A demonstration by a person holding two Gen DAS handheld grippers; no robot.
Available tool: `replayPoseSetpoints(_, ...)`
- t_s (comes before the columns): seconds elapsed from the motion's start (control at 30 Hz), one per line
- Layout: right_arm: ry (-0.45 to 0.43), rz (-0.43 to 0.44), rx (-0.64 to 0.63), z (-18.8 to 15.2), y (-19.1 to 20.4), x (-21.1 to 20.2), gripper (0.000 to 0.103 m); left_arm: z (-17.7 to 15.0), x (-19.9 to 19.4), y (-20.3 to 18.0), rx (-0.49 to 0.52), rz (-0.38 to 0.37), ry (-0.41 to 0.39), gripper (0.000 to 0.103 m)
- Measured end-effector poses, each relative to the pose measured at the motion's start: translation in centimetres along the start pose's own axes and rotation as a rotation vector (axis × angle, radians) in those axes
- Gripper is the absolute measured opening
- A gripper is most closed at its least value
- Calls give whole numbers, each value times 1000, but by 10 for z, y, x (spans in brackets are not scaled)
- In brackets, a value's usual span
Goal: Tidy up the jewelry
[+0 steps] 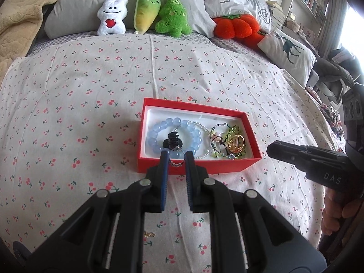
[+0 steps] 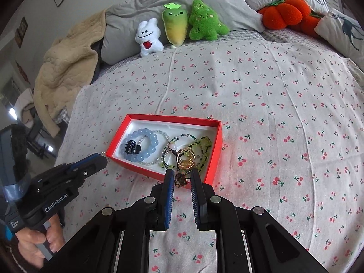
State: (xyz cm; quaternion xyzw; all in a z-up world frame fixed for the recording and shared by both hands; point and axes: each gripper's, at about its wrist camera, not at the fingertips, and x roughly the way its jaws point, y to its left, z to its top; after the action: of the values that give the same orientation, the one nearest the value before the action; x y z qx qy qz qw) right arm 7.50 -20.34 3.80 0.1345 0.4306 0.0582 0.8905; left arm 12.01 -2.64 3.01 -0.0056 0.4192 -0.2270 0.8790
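Observation:
A red box (image 1: 229, 111) with a white lining lies on the bed; it also shows in the right wrist view (image 2: 215, 152). It holds a blue bead bracelet (image 1: 152, 136), a black hair claw (image 1: 173, 141), a clear bead bracelet, green string bracelets and a gold ring piece (image 1: 236, 146). My left gripper (image 1: 177, 154) sits at the box's near wall with a small silver chain (image 1: 177, 164) hanging between its fingers. My right gripper (image 2: 182, 173) sits at the box's near right corner with a small brown-gold piece (image 2: 180, 179) between its fingers.
Several plush toys (image 1: 145, 13) and pillows line the far side of the cherry-print bedspread (image 1: 91, 86). A beige blanket (image 2: 66, 68) lies at the far left. A tiny gold item (image 1: 149, 234) lies on the sheet under my left gripper.

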Motion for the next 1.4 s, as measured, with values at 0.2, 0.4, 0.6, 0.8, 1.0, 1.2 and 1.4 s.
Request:
replayPoseSetpoints(0.2,-4,-1,13,7,-10,7,15,6,21,-17,13,-28,4,16)
replayPoseSetpoints(0.4,-1,7,28,13,-22,11,15,7,40,-25,27,-25,18,16)
replayPoseSetpoints(0.6,7,5,15,15,-24,14,15,8,44,-25,23,-14,12,16)
replayPoseSetpoints(0.8,21,13,0,15,-21,19,15,8,24,-26,35,-19,-2,32)
replayPoseSetpoints(1.0,21,33,-11,23,-14,23,15,2,-1,-17,26,8,-4,57)
replayPoseSetpoints(1.2,40,45,-11,33,-8,38,15,-15,-3,-3,15,62,66,70)
replayPoseSetpoints(1.4,68,31,0,36,-7,57,15,-31,2,10,14,101,133,72)
